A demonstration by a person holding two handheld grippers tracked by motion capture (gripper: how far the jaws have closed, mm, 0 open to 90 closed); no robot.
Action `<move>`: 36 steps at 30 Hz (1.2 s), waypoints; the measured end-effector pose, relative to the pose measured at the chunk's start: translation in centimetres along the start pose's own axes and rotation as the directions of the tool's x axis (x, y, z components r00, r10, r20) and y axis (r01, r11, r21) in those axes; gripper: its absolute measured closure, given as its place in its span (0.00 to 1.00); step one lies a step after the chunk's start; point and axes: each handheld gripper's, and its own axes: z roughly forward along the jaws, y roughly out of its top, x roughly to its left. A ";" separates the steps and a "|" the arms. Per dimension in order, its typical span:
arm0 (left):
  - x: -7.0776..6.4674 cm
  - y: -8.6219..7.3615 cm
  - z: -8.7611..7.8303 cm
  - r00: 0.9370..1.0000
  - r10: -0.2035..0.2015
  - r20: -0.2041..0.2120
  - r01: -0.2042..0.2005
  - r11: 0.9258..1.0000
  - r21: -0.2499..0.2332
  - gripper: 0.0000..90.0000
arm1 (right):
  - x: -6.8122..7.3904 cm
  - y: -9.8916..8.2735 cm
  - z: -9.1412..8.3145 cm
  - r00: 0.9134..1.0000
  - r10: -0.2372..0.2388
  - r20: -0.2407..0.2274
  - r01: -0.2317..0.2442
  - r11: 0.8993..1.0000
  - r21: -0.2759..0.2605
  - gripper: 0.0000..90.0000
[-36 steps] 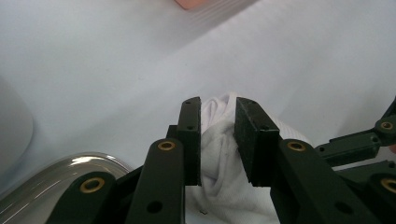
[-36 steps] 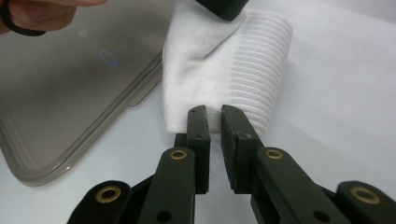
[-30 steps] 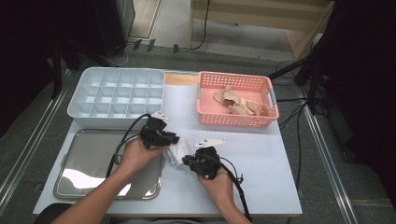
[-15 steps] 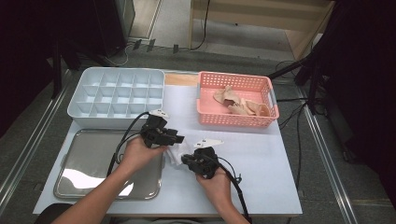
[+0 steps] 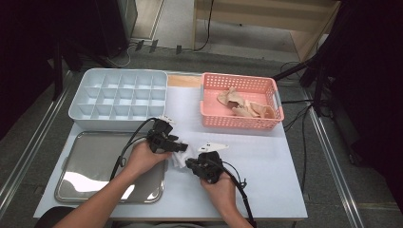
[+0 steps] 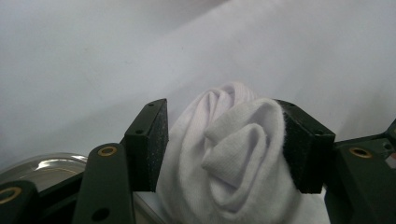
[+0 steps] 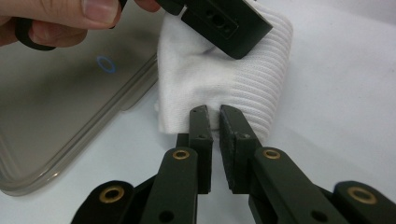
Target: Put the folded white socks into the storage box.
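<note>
Since a second ago the left gripper (image 5: 177, 148) has shifted only slightly on the table, and its jaws have just been opening around the rolled white sock (image 5: 179, 156). In the left gripper view the two pads stand spread on either side of the sock (image 6: 233, 158); the right pad touches the fabric, the left one sits just beside it, and whether either presses cannot be told. The sock's lower part is cut off by the bottom of that view.

From left to right in the high view: a steel tray (image 5: 90, 166) lies at the near left, partly covered by the person's left forearm, with a pale blue compartment box (image 5: 119, 97) behind it. The sock lies on the white table (image 5: 266, 166) just off the tray's right edge, between the two grippers, and is mostly hidden by them. The right gripper (image 5: 192, 164) has its jaws nearly pressed together, pinching the ribbed cuff of the sock (image 7: 219, 79), as the right gripper view shows; how much fabric sits between the pads is hard to make out there. In that view the left gripper (image 7: 219, 21) overlaps the sock's top and is cut off by the frame. A pink basket (image 5: 240, 116) farther right holds beige items too crumpled to identify.
</note>
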 end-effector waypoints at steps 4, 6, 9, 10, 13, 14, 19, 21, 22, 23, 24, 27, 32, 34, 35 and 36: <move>0.0 -0.1 0.1 1.000 0.012 -0.009 -0.012 1.000 0.006 0.39 | 0.1 -0.2 0.0 1.000 -0.009 0.006 0.009 1.000 0.003 0.93; 0.2 -0.1 0.3 1.000 0.009 -0.005 -0.009 1.000 0.010 0.38 | 0.0 -0.2 0.0 1.000 -0.008 0.005 0.008 1.000 0.000 0.93; 0.4 -0.1 0.6 0.999 -0.027 0.022 0.026 0.999 0.025 0.38 | 0.0 -0.2 0.0 1.000 -0.009 0.007 0.009 1.000 -0.002 0.93; 0.4 -0.1 0.6 0.999 -0.024 0.022 0.023 0.999 0.025 0.38 | 0.0 -0.3 0.0 1.000 -0.010 0.007 0.010 1.000 -0.002 0.93; 0.3 -0.1 0.6 1.000 -0.014 0.022 0.014 1.000 0.027 0.38 | 0.0 -0.3 0.0 1.000 -0.008 0.008 0.008 1.000 0.000 0.93; 0.3 -0.1 0.6 1.000 -0.014 0.022 0.014 1.000 0.027 0.38 | 0.0 -0.3 0.0 1.000 -0.008 0.008 0.008 1.000 0.000 0.93; -0.1 -0.2 0.7 0.999 0.000 0.042 -0.002 0.999 0.044 0.41 | -0.1 -0.4 0.0 1.000 -0.018 0.019 0.018 1.000 0.005 0.94; -0.1 -0.3 0.7 0.999 -0.006 0.046 0.004 0.999 0.045 0.42 | 0.0 -0.5 0.1 1.000 -0.017 0.023 0.017 1.000 0.004 0.94; -0.2 -0.3 0.7 0.999 -0.008 0.050 0.006 0.999 0.047 0.42 | 0.0 -0.5 0.1 1.000 -0.020 0.023 0.020 1.000 0.004 0.94; -0.2 -0.3 0.7 0.999 -0.011 0.054 0.008 0.999 0.049 0.43 | 0.0 -0.6 0.1 0.999 -0.020 0.025 0.019 1.000 0.005 0.94; -0.2 -0.3 0.6 0.998 -0.015 0.056 0.012 0.999 0.051 0.44 | 0.0 -0.6 0.1 0.999 -0.018 0.026 0.018 1.000 0.003 0.95; -0.3 -0.4 0.7 0.997 -0.025 0.067 0.021 0.998 0.056 0.46 | 0.0 -0.7 0.1 0.999 -0.024 0.029 0.024 1.000 0.000 0.95; -0.3 -0.4 0.6 0.995 -0.046 0.091 0.040 0.997 0.070 0.53 | -0.1 -0.8 0.2 0.999 -0.026 0.033 0.026 1.000 -0.008 0.96; -0.3 -0.4 0.6 0.994 -0.049 0.097 0.042 0.997 0.072 0.56 | -0.1 -0.9 0.2 0.999 -0.027 0.033 0.027 1.000 -0.012 0.96; -0.4 -0.4 0.6 0.994 -0.048 0.097 0.041 0.997 0.072 0.58 | -0.1 -0.9 0.2 0.999 -0.020 0.031 0.021 1.000 -0.013 0.96; -0.4 -0.4 0.6 0.994 -0.048 0.097 0.041 0.997 0.072 0.60 | -0.2 -0.9 0.2 0.999 -0.020 0.029 0.021 1.000 -0.016 0.96</move>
